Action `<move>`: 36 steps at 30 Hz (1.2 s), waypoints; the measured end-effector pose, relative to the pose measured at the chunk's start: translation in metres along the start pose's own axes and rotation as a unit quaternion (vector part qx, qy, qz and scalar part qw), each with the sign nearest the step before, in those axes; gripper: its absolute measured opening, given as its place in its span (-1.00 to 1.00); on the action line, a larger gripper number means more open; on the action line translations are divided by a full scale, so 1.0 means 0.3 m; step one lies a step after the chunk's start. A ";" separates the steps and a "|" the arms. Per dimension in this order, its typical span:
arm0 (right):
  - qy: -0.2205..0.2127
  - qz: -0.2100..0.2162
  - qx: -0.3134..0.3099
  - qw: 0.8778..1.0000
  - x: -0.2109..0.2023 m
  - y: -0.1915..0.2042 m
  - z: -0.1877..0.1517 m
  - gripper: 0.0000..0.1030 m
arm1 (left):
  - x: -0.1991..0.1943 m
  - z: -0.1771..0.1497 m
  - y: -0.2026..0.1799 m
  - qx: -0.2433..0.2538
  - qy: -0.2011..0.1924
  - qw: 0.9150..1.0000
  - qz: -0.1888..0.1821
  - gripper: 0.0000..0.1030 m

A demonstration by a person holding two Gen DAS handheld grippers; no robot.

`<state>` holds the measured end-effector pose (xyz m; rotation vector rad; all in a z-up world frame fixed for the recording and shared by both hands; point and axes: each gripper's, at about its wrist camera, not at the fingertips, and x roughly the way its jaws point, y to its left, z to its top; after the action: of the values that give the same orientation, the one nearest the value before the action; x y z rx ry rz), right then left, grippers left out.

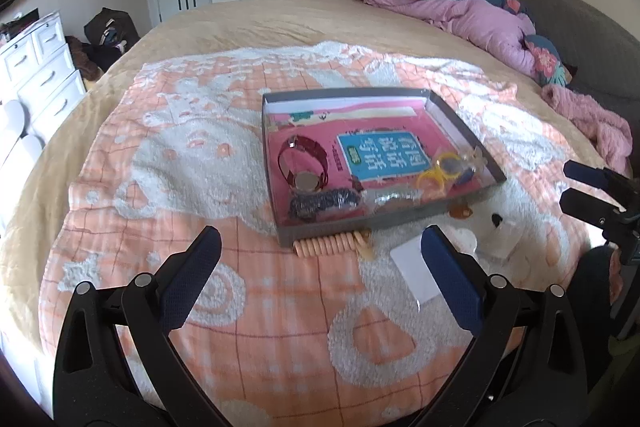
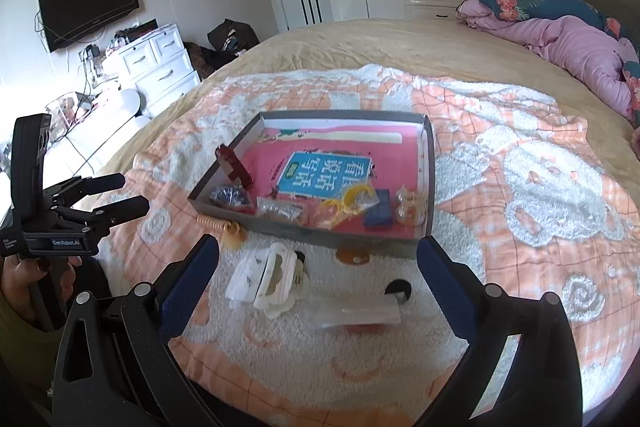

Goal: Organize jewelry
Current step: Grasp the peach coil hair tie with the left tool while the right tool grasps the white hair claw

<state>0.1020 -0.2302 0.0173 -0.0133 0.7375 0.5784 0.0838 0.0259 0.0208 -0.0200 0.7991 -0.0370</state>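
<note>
Both grippers, left [image 1: 320, 251] and right [image 2: 318, 259], hover with jaws spread wide and empty over the towel [image 1: 200, 155]; the grey tray [image 1: 332, 223] holds a red watch [image 1: 302, 163], and a peach coil bracelet [image 1: 324, 247] lies just outside it

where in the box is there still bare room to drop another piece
The box is bare across its far half: the blue label and pink band behind it. The near edge is crowded, from red watch to yellow toy glasses.
</note>
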 end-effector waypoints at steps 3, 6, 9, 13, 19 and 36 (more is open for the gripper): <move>0.010 0.004 -0.002 1.000 0.011 0.006 -0.017 0.91 | 0.014 -0.026 0.000 0.003 0.011 1.000 0.003 0.82; 0.025 0.010 -0.005 1.000 0.034 0.018 -0.032 0.91 | 0.027 -0.055 0.006 0.002 0.022 1.000 0.006 0.82; 0.035 0.015 -0.008 0.999 0.055 0.032 -0.044 0.91 | 0.039 -0.079 0.008 0.003 0.031 0.999 0.005 0.82; 0.046 0.020 -0.016 0.999 0.081 0.055 -0.058 0.91 | 0.056 -0.101 0.005 0.002 0.042 0.999 0.003 0.82; 0.067 0.019 -0.022 0.997 0.124 0.069 -0.083 0.91 | 0.093 -0.121 -0.011 0.004 0.057 0.998 -0.004 0.82; 0.129 0.033 -0.029 0.991 0.306 0.083 -0.118 0.23 | 0.196 -0.134 -0.036 -0.006 0.088 0.996 -0.033 0.82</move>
<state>0.1215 -0.1715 -0.0629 -0.1209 0.9752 0.6689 0.0958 0.0126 -0.0488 -0.0558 0.9746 -0.0973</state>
